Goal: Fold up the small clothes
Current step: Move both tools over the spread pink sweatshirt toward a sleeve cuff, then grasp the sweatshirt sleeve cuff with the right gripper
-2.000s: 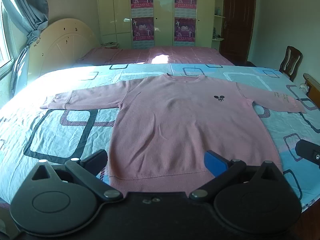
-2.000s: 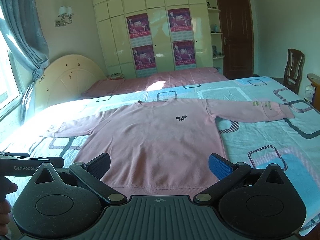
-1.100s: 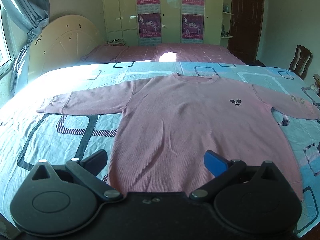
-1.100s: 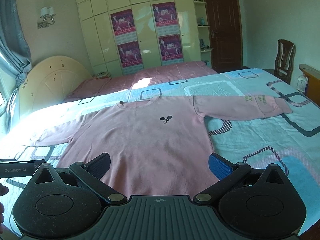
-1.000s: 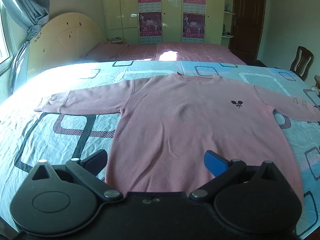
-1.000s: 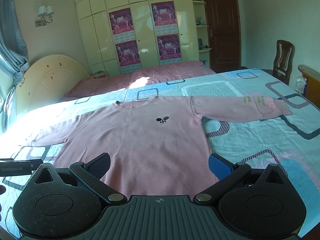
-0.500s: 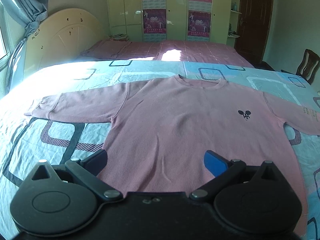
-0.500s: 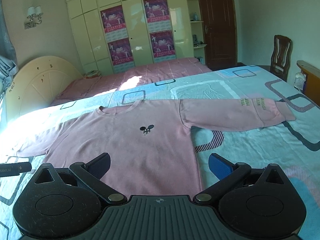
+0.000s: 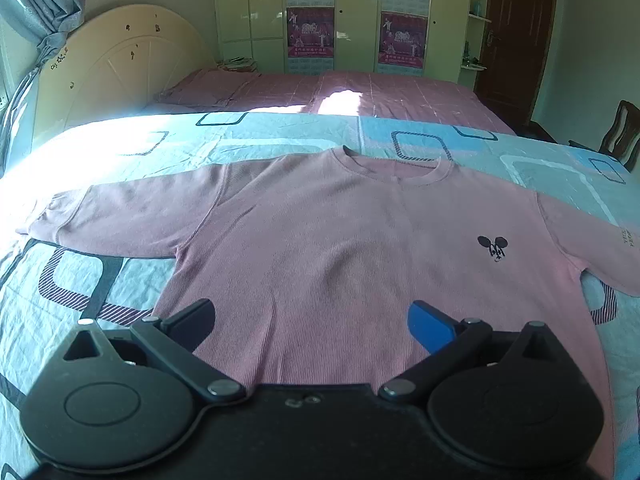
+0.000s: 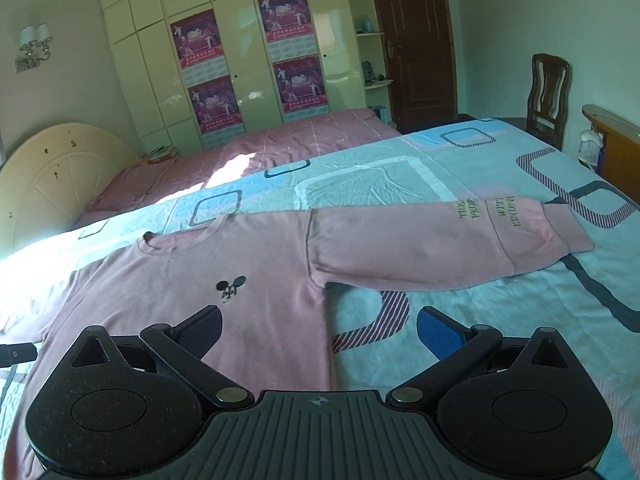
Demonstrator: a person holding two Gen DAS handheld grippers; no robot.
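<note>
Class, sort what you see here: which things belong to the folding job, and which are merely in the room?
Job:
sweatshirt, spread flat on the bedsheet
left tongs, open
right tongs, open

Merely in the room:
chair
posters
headboard
door
wall lamp
curtain

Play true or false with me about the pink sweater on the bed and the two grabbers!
1. The pink sweater lies flat with both sleeves spread out. True.
2. The left gripper is squeezing the sweater. False: it is open and holds nothing.
3. The sleeve in the right view has words on it. True.
4. The right gripper is shut. False: its fingers are wide apart.
5. The sweater is already folded in half. False: no fold has been made yet.
6. A small black mouse picture is on the chest. True.
</note>
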